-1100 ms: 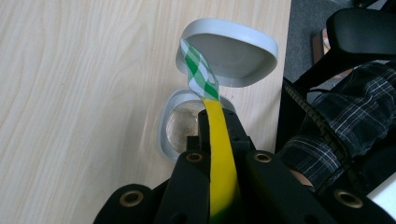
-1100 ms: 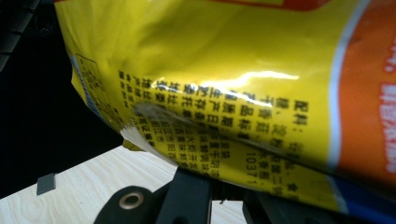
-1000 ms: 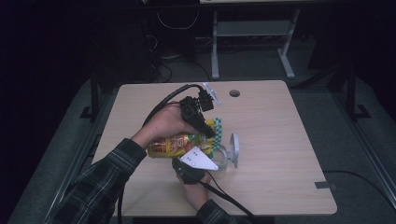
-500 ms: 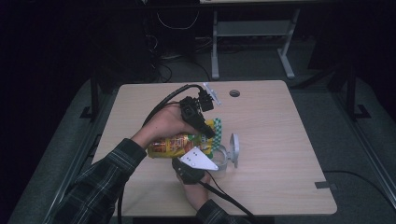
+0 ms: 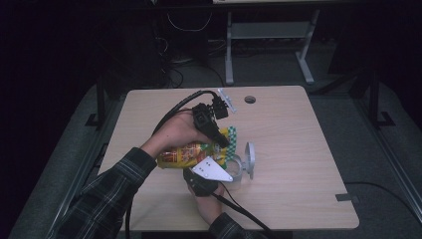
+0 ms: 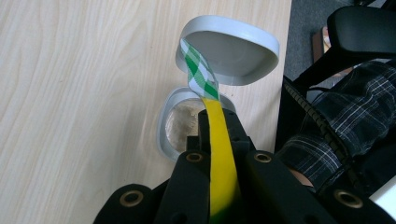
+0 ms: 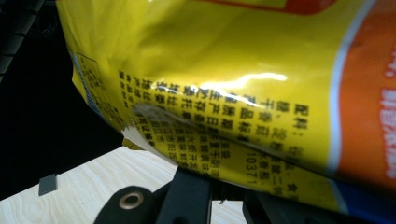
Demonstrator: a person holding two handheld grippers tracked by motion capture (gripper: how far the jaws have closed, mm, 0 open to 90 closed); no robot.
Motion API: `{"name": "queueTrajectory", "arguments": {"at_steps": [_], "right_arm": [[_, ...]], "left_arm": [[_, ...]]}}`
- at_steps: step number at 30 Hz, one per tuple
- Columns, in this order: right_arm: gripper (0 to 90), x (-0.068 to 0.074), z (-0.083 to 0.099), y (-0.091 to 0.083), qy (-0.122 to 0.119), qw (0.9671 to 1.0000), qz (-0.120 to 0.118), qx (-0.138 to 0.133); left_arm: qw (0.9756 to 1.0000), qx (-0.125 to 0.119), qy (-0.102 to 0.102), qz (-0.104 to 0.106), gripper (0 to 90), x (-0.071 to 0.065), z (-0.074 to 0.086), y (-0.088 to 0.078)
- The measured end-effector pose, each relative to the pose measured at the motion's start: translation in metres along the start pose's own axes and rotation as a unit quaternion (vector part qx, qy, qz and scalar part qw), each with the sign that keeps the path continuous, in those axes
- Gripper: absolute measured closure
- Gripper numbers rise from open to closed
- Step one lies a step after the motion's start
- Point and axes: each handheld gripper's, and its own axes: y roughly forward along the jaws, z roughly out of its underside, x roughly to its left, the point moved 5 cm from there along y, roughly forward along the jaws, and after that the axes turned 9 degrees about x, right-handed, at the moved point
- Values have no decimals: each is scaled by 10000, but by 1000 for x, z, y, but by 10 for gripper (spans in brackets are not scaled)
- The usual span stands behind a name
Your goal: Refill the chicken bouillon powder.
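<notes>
A yellow and orange snack bag (image 5: pixel 181 154) hangs tilted over the wooden table (image 5: pixel 298 149). My left gripper (image 5: pixel 224 142) points down, shut on the bag's green-checked top edge. In the left gripper view, the left gripper (image 6: pixel 217 116) pinches the yellow bag edge (image 6: pixel 219 154) right above a small clear container (image 6: pixel 180 128) whose grey lid (image 6: pixel 233 51) stands open. My right gripper (image 5: pixel 216 162) sits under the bag's lower side, next to the container (image 5: pixel 234 172). In the right gripper view, the bag (image 7: pixel 233 70) covers the tips of my right gripper (image 7: pixel 219 182), which is closed on the bag.
A round cable hole (image 5: pixel 250 99) sits at the table's far edge. A grey tape patch (image 5: pixel 345 197) lies near the front right corner. A black chair and a plaid sleeve (image 6: pixel 336 121) are close by the container in the left gripper view.
</notes>
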Motion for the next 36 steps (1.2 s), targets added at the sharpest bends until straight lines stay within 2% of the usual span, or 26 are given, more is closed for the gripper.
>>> {"name": "queueTrajectory", "arguments": {"at_steps": [36], "right_arm": [[900,-1,0,0,-6,10000,-16,-1]], "left_arm": [[10000,33,15,-7,900,2,-1,1]]}}
